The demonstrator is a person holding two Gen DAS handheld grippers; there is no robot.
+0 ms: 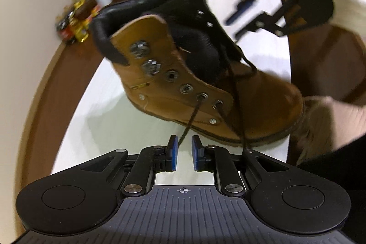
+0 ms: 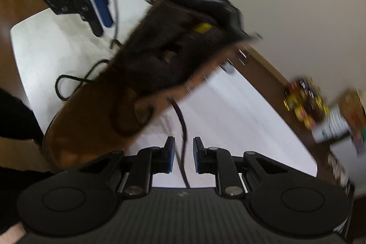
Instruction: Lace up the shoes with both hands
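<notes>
Boot [image 1: 205, 74] tan, on white tabletop [image 1: 96, 111], dark lace [image 1: 189, 120] from near eyelets running between the parted pads of left hand-held gripper [image 1: 184, 156], unclamped, right hand-held gripper [image 2: 184, 157] likewise apart around another lace strand [image 2: 181, 129], right view blurred.

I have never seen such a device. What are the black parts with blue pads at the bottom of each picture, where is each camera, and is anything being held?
They are two hand-held grippers; a person carries one in each hand. Each picture comes from a camera on one gripper, looking forward along its fingers. In the left view, the left gripper is open, and a dark lace from the brown boot runs between its blue pads without being pinched. In the right view, the right gripper is also open, with the other lace end passing through the gap. The boot stands on a white table. So nothing is gripped now. Only the lowest holes are laced.
</notes>
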